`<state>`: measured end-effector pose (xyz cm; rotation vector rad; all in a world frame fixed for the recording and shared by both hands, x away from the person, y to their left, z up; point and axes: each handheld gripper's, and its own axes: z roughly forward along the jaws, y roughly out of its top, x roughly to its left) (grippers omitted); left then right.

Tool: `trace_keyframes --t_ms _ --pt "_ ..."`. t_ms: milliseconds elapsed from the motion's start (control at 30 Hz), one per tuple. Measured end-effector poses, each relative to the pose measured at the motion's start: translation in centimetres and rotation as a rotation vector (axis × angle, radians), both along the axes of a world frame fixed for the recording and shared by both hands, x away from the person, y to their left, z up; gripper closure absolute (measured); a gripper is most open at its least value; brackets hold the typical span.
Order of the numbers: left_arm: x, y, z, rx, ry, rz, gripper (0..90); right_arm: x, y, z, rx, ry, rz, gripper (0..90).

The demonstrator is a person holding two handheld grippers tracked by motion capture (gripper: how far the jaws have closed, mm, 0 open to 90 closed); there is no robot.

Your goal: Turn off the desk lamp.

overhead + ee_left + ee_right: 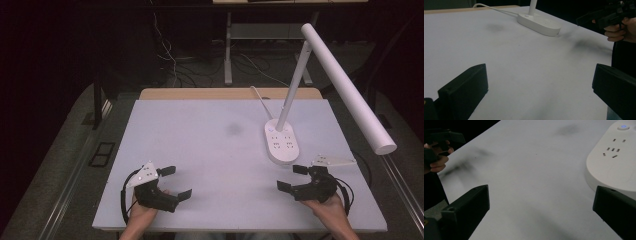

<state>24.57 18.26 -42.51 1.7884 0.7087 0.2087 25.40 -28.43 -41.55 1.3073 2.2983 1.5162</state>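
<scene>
My left gripper [176,182] hovers over the near left part of the white table [200,130], jaws wide apart with nothing between them. My right gripper [294,177] is held at the near right, also open and empty, its jaws just in front of the lamp base [281,141]. In the left gripper view, the left gripper [539,87] looks across bare table toward the lamp base [539,23] and the other hand's gripper [607,15]. In the right gripper view, the right gripper [541,207] has the lamp base [614,162], with sockets and a blue light, by its right jaw.
A white desk lamp [345,85] rises from the base, its long bar head reaching over the table's right edge. Its white cord [260,100] runs to the far edge. A faint dark smudge [233,129] marks the table's middle. The floor around is dark, with cables behind.
</scene>
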Motion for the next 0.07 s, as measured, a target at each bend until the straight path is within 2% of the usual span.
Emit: trace_keyframes --t_ms 67 --pt "0.03 -0.04 -0.01 0.0 0.001 -0.001 0.0 -0.11 -0.05 -0.14 0.001 -0.008 -0.001 0.6"
